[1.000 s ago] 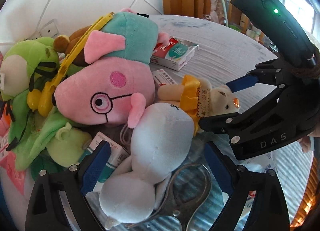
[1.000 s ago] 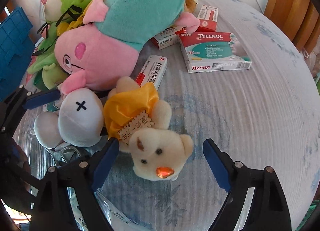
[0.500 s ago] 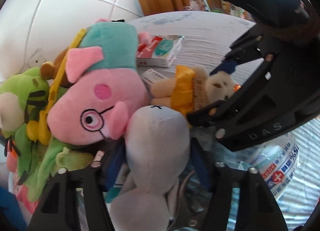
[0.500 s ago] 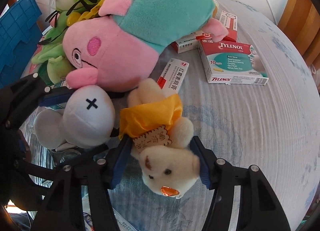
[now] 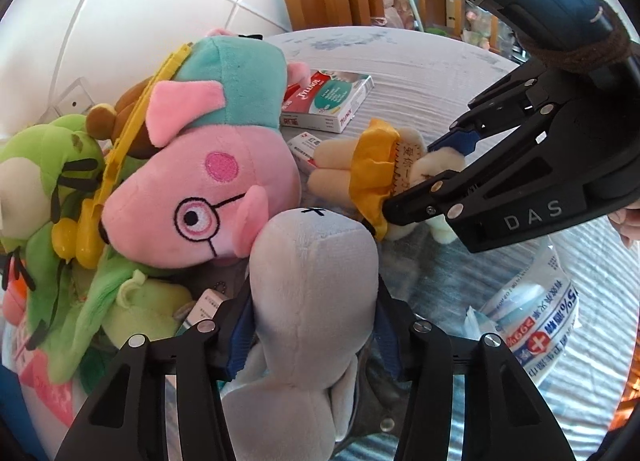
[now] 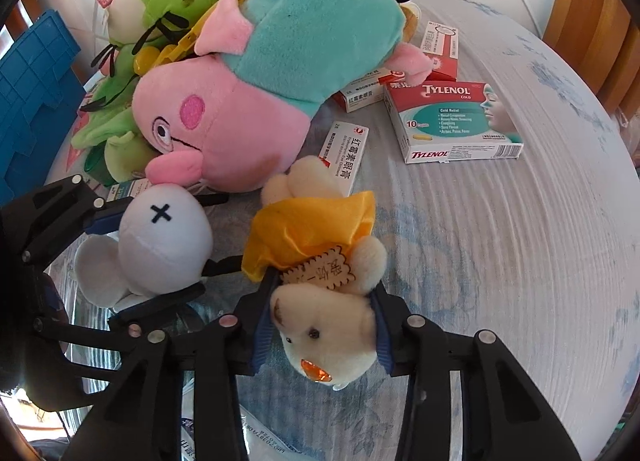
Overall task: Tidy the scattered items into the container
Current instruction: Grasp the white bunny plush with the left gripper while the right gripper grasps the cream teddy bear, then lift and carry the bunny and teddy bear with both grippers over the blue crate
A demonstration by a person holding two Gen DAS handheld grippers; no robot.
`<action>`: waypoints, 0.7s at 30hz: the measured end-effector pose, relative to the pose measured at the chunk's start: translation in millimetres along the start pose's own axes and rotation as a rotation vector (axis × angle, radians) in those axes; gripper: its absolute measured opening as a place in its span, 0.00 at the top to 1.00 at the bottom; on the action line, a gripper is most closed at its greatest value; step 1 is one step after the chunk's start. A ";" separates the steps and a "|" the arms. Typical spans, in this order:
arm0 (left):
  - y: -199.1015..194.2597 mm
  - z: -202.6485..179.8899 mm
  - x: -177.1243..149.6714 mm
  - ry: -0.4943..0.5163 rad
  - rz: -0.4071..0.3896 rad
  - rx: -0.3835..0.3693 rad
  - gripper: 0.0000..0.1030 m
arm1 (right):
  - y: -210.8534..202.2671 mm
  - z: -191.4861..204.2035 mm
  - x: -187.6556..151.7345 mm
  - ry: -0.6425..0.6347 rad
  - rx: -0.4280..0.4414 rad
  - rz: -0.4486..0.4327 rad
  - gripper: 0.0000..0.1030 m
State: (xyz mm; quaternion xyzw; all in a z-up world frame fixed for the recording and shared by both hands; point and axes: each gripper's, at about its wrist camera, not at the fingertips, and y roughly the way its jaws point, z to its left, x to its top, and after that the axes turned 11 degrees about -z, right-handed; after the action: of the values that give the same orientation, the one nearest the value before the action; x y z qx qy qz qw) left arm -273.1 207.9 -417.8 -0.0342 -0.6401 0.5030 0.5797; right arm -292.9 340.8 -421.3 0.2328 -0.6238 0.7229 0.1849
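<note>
Right now both hands are pinching soft toys side by side on the tabletop (image 6: 500, 241). The left tool (image 5: 312, 325) is closing on the pale grey plush (image 5: 312, 261), its blue pads pressing into the toy's waist, the round head pointing away from the hand toward the pink pig (image 5: 192, 189). The right tool (image 6: 320, 325) is closing on the cream bear (image 6: 324, 325) in the yellow dress, squeezing its head, with the body trailing away toward the medicine boxes (image 6: 452, 121). The blue crate (image 6: 36, 93) is sitting at the far left of the right camera's view, beyond the pile of plush, so it looks nearer the left hand; the bear will likely have to travel across that pile.
</note>
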 end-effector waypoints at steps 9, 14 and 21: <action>-28.6 10.9 7.8 -0.036 -0.033 0.028 0.51 | -30.1 12.4 2.8 0.027 -0.012 -0.040 0.61; -54.7 19.4 17.5 -0.037 -0.060 0.057 0.51 | -60.3 21.2 12.1 0.041 -0.015 -0.085 0.61; -106.8 34.4 43.4 -0.033 -0.122 0.118 0.51 | -116.1 42.1 31.9 0.030 -0.018 -0.168 0.61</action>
State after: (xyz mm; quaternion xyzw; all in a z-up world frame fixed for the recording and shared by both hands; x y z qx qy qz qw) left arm -256.3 161.9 -307.9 0.0475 -0.6196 0.5040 0.5998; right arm -250.0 316.3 -303.8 0.2720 -0.6055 0.7026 0.2563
